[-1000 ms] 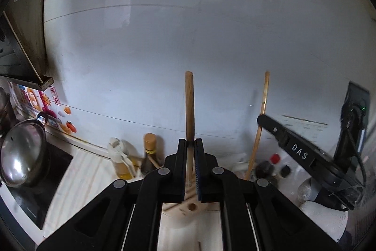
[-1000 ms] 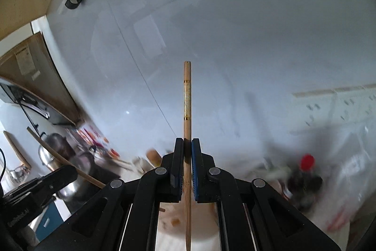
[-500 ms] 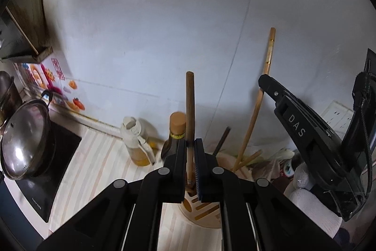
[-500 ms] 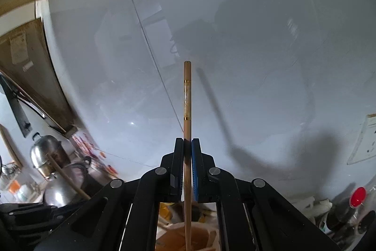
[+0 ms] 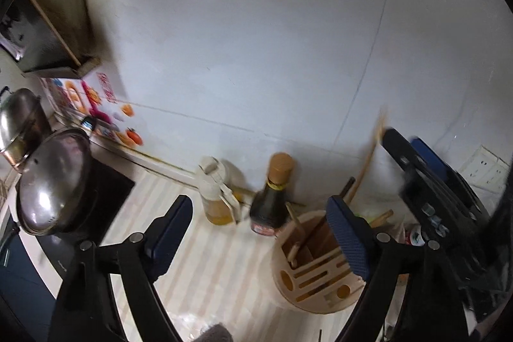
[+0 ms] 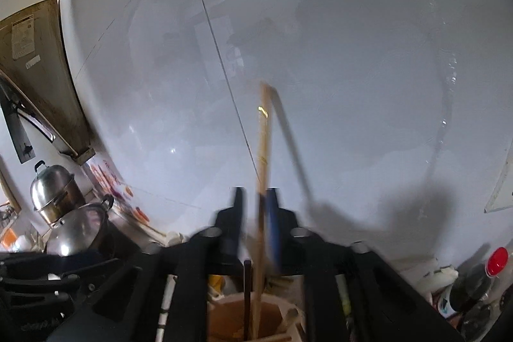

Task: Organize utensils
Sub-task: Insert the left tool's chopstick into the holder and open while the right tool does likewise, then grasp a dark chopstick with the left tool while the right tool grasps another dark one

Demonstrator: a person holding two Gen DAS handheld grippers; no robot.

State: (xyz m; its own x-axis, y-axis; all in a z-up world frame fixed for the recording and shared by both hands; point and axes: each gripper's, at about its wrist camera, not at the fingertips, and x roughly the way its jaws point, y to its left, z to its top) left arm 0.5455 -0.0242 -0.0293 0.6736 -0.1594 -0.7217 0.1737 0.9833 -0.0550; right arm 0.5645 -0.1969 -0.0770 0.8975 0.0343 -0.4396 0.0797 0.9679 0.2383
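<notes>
Striped counter [image 5: 205,271]: steel pot [image 5: 51,181] at its left edge, oil jug [image 5: 218,191] and dark sauce bottle [image 5: 272,197] along the back edge by the wall. Bottle label is too blurred to read, and no other writing is legible.

Wooden utensil holder [image 5: 307,274] stands on the counter near the right end, in front of the bottle.

Left gripper [image 5: 259,220]: jaws opening, spread wide, nothing between them.

Right gripper [image 6: 255,213]: jaws opening, pale chopstick [image 6: 263,149] loose between them, lower end in the holder beside a dark chopstick [image 6: 247,294]. Motion blur.
</notes>
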